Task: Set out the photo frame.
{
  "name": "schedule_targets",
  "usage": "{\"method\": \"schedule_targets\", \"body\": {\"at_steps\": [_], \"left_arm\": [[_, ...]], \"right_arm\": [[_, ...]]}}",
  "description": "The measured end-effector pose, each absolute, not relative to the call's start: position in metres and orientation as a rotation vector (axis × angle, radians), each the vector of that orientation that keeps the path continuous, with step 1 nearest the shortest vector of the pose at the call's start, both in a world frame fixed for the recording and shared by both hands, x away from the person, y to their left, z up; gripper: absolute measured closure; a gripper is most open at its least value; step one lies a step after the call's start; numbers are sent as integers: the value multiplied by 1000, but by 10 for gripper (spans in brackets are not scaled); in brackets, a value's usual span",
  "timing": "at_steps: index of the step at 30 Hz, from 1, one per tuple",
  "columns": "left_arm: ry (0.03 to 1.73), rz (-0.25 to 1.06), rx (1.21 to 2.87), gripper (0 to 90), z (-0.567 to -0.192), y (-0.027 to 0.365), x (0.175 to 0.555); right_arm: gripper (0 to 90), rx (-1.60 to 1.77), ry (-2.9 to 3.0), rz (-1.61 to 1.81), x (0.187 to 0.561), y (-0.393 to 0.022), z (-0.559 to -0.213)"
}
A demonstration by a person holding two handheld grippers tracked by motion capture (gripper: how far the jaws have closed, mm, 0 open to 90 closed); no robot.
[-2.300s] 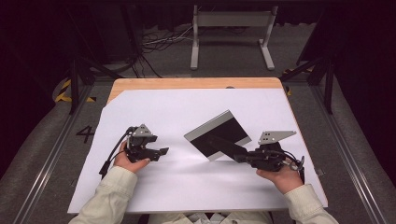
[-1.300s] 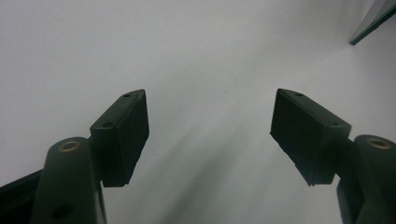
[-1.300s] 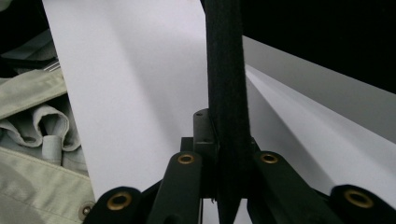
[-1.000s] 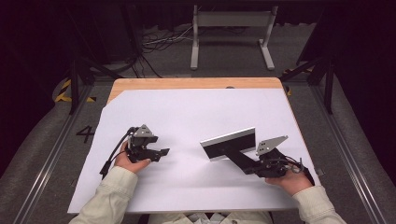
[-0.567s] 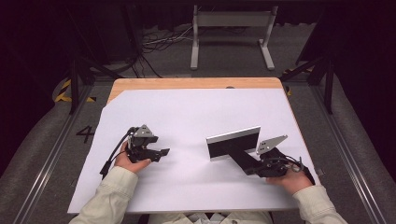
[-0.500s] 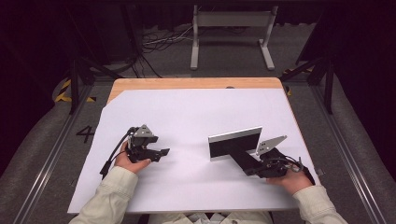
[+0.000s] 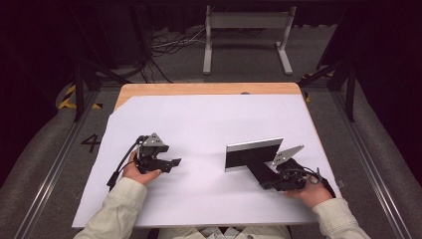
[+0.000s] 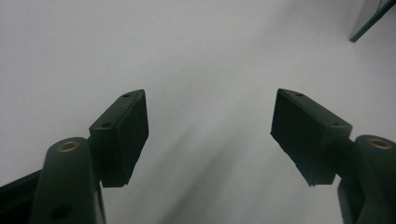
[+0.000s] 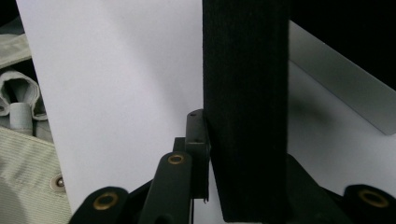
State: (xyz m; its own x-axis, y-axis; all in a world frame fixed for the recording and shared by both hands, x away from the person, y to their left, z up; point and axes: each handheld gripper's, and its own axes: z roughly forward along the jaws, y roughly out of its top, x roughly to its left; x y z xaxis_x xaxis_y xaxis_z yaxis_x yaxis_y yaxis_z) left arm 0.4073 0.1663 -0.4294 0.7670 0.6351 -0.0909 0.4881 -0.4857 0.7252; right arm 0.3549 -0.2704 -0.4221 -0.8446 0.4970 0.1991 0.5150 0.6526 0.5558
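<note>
A flat black box with a grey top face point(image 7: 254, 153) rests on the white sheet point(image 7: 209, 124) at the right. My right gripper point(image 7: 271, 175) reaches it from the near right. In the right gripper view a black slab of the box point(image 9: 245, 107) stands between the jaws. The jaws have just been opening, and one pad point(image 9: 197, 140) still lies against the slab. The other pad is hidden behind it. My left gripper point(image 7: 171, 163) lies on the sheet at the left, held by a hand. It is open, with only bare paper between its fingers point(image 8: 122, 135).
The sheet covers a wooden table point(image 7: 199, 88) whose far edge shows. A metal stand point(image 7: 247, 37) and cables point(image 7: 169, 47) sit on the floor beyond. Rails point(image 7: 45, 174) run along both sides. Cream sleeves point(image 7: 117, 211) enter from the bottom.
The box has come down from a tilted, raised pose to sit level on the sheet, shifting slightly right. The right hand dropped with it. The left gripper stayed where it was.
</note>
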Motion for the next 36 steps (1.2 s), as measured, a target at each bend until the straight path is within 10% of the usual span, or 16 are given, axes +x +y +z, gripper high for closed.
{"method": "schedule_targets", "body": {"at_steps": [36], "left_arm": [[788, 239, 2157, 288, -430, 152, 406]], "right_arm": [[625, -934, -2864, -989, 344, -287, -413]]}}
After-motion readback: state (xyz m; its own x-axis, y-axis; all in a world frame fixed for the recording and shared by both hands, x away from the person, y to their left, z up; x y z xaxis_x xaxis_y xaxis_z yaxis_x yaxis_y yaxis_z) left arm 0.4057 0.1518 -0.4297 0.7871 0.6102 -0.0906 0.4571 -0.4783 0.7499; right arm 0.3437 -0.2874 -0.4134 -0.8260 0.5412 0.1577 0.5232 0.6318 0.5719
